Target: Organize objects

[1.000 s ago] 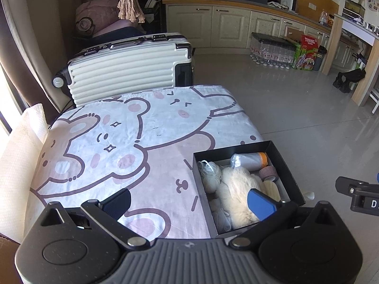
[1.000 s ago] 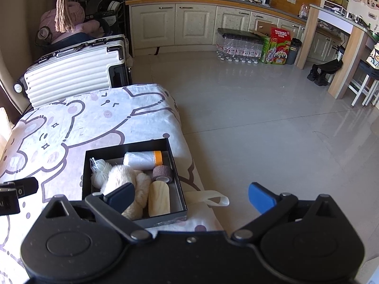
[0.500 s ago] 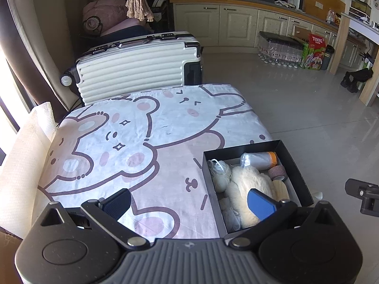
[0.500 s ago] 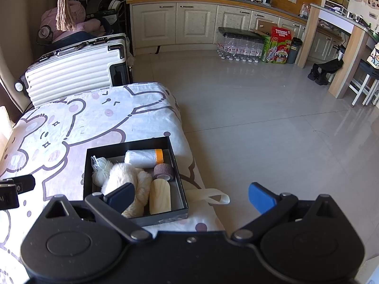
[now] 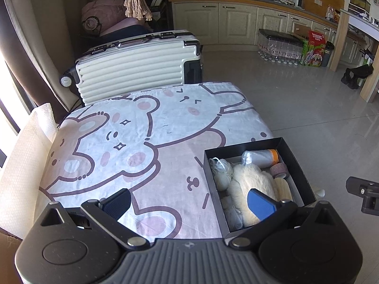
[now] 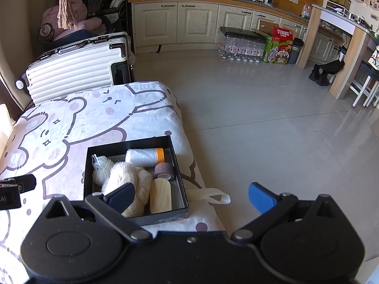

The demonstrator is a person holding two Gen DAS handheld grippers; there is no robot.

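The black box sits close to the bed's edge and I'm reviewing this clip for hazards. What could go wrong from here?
1. The black box sits near the blanket's corner on soft fabric, so a push from an open hand-held gripper could tip it toward the floor.
2. The fluffy white toy bulges over its neighbours; grabbing it may drag out the yarn ball or wooden block.

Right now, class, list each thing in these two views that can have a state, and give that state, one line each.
Left gripper: open, empty.
Right gripper: open, empty.
Black rectangular cardboard box: lidless, filled, upright on the bed.
Ribbed white hard-shell suitcase: closed, lying on its side.
Cream kitchen cabinet doors: shut.
White roll with orange end: lying flat in the box.
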